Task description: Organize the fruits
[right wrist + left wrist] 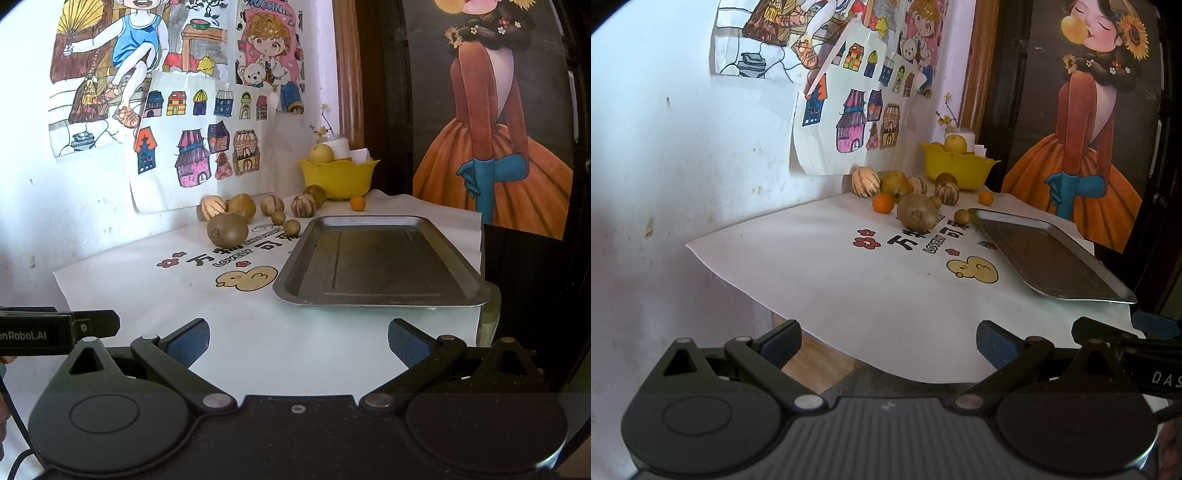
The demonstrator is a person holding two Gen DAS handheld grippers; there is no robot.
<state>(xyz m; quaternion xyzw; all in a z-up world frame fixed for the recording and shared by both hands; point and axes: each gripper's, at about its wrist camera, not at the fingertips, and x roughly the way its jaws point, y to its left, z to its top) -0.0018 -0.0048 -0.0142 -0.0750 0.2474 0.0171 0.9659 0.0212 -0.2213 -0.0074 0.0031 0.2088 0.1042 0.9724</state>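
While both hover above the cloth | left claw wide open, empty | right claw wide open, empty

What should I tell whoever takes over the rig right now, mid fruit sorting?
Left gripper: open, holding nothing, at the table's near edge.
Right gripper: open, holding nothing, in front of the metal tray.
Fruit: the kiwi, striped melons, a pear, two small oranges and small round fruits sit loose near the wall on the white mat. One yellow fruit is in the yellow bowl.
Done: nothing on the tray yet.
Left: move the loose fruit, probably to the tray.
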